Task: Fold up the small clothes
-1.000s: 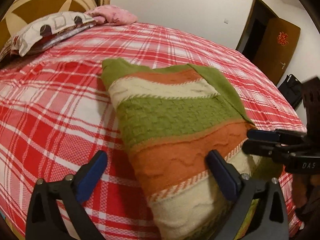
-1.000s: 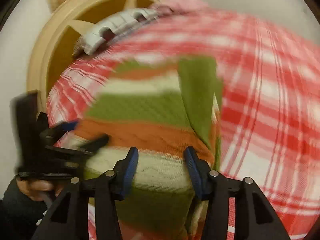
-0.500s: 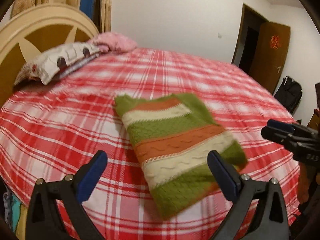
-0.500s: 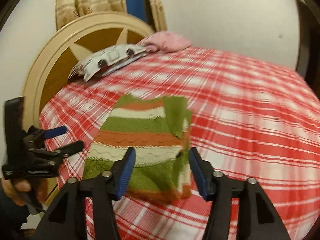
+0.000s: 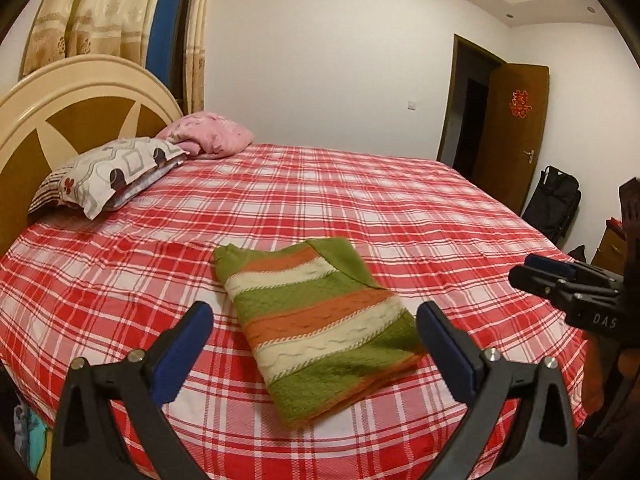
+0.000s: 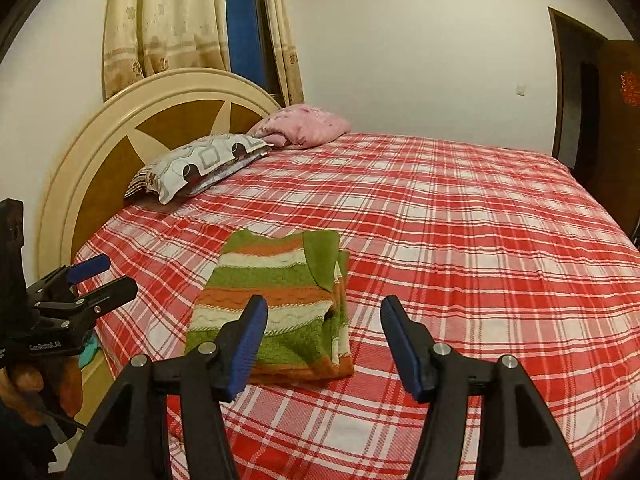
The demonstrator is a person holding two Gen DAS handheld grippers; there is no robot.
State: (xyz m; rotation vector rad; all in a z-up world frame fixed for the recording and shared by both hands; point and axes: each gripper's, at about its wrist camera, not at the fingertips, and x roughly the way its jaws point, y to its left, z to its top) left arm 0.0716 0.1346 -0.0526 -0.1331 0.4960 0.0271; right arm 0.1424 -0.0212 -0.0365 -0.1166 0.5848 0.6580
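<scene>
A folded knit sweater [image 5: 320, 320] with green, orange and cream stripes lies flat on the red plaid bed [image 5: 380, 208], near its front edge. It also shows in the right wrist view [image 6: 276, 304]. My left gripper [image 5: 314, 336] is open and empty, held back above the sweater's near end. My right gripper [image 6: 322, 336] is open and empty, above the sweater's near right corner. Each gripper shows in the other's view: the right one [image 5: 560, 280] at the far right, the left one [image 6: 96, 280] at the far left.
A patterned pillow [image 5: 108, 176] and a pink pillow [image 5: 212, 140] lie by the round headboard [image 5: 60, 120]. Curtains [image 6: 160, 20] hang behind it. An open brown door [image 5: 512, 128] and a black bag [image 5: 554, 208] stand beyond the bed's far right.
Both grippers have pulled back and up from the sweater. It now looks smaller and lies folded on the bed, with nothing touching it.
</scene>
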